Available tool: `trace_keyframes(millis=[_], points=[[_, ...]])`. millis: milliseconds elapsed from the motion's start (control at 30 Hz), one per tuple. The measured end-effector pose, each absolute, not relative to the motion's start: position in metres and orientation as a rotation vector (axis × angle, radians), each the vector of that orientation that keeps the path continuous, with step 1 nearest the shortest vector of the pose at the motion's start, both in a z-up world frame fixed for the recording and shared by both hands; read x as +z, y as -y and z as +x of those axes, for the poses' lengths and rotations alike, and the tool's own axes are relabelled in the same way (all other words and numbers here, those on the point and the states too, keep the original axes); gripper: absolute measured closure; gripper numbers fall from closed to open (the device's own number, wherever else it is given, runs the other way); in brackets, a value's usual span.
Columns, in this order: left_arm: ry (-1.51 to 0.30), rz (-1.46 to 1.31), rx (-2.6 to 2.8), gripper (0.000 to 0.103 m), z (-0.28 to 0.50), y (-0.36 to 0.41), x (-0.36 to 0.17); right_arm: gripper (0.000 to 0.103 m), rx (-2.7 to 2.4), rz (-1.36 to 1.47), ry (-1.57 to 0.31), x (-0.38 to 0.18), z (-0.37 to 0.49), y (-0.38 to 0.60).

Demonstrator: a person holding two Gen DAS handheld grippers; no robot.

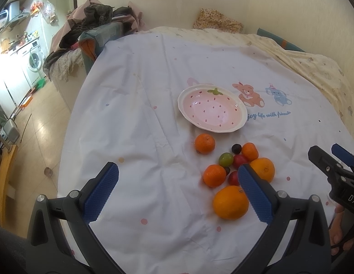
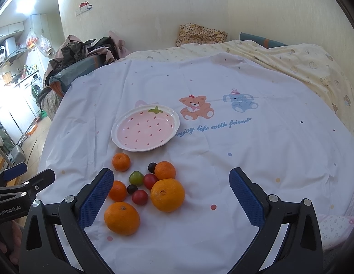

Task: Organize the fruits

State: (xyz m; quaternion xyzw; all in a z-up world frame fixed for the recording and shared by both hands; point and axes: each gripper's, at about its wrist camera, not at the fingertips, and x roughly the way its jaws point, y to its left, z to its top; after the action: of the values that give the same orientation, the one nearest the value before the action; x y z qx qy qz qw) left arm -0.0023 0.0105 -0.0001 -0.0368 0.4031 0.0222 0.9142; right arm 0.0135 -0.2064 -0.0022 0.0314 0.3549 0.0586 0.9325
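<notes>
Both grippers hang wide apart with nothing between their blue pads — the left gripper (image 1: pixel 178 175) above the white cloth (image 1: pixel 136 114), the right gripper (image 2: pixel 171 181) above the cloth beside the fruit. A strawberry-patterned plate (image 2: pixel 122 141) sits bare on the cloth, and just before it lies a loose cluster — two large oranges (image 2: pixel 167 194), three mandarins (image 2: pixel 121 161), a green grape (image 2: pixel 136 177), red and dark small fruits
</notes>
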Motion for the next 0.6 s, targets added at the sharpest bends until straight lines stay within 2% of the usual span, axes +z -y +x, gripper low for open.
trace_keyframes(millis=[333,400,500,567,600], points=[[-1.180,0.027,-0.126,0.001,0.020,0.046,-0.053,0.000,0.004,0.183,-0.804,-0.009,0.026,0.246],[-1.216,0.057,-0.134,0.008,0.025,0.061,-0.062,0.000,-0.021,0.213,-0.824,-0.013,0.027,0.257],[-1.236,0.100,-0.153,0.012,0.034,0.084,-0.074,0.000,-0.043,0.248,-0.851,-0.016,0.030,0.268],[-1.265,0.117,-0.163,0.020,0.039,0.094,-0.084,0.000,-0.050,0.265,-0.859,-0.017,0.030,0.273],[-1.283,0.129,-0.163,0.020,0.042,0.099,-0.089,0.000,-0.052,0.276,-0.861,-0.017,0.030,0.276]])
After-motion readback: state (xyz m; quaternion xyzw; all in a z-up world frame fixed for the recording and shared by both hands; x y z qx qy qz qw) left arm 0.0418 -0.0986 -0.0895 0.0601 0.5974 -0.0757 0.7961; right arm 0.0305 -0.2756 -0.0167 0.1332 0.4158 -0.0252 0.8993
